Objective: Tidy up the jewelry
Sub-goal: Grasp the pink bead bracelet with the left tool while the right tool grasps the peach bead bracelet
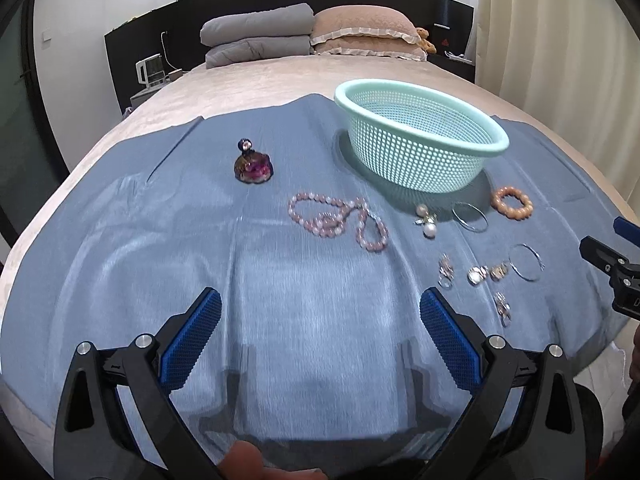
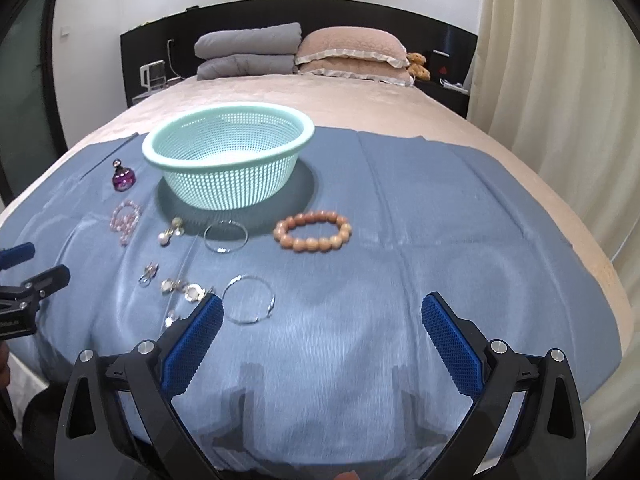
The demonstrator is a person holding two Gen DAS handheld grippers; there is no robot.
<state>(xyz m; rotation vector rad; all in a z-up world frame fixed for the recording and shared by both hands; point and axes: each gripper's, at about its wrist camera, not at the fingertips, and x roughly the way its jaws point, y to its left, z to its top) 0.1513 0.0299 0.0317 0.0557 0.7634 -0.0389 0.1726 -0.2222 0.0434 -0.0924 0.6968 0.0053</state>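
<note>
A mint mesh basket (image 1: 492,136) (image 2: 280,120) stands empty on a blue cloth (image 1: 280,280) (image 2: 440,220). In front of it lie a pink bead necklace (image 1: 336,218) (image 2: 126,220), pearl earrings (image 1: 426,222) (image 2: 170,232), two silver bangles (image 1: 470,216) (image 1: 526,262) (image 2: 226,236) (image 2: 249,299), an orange bead bracelet (image 1: 512,202) (image 2: 312,231) and several small earrings (image 1: 480,274) (image 2: 180,288). A purple perfume bottle (image 1: 253,164) (image 2: 123,176) stands to the left. My left gripper (image 1: 320,320) is open and empty over bare cloth. My right gripper (image 2: 322,316) is open and empty, its left finger beside the near bangle.
The cloth lies on a beige bed (image 1: 260,76) with grey and pink pillows (image 2: 296,52) at a black headboard. A curtain (image 2: 560,100) hangs to the right. Each gripper shows at the edge of the other's view (image 1: 612,264) (image 2: 28,280).
</note>
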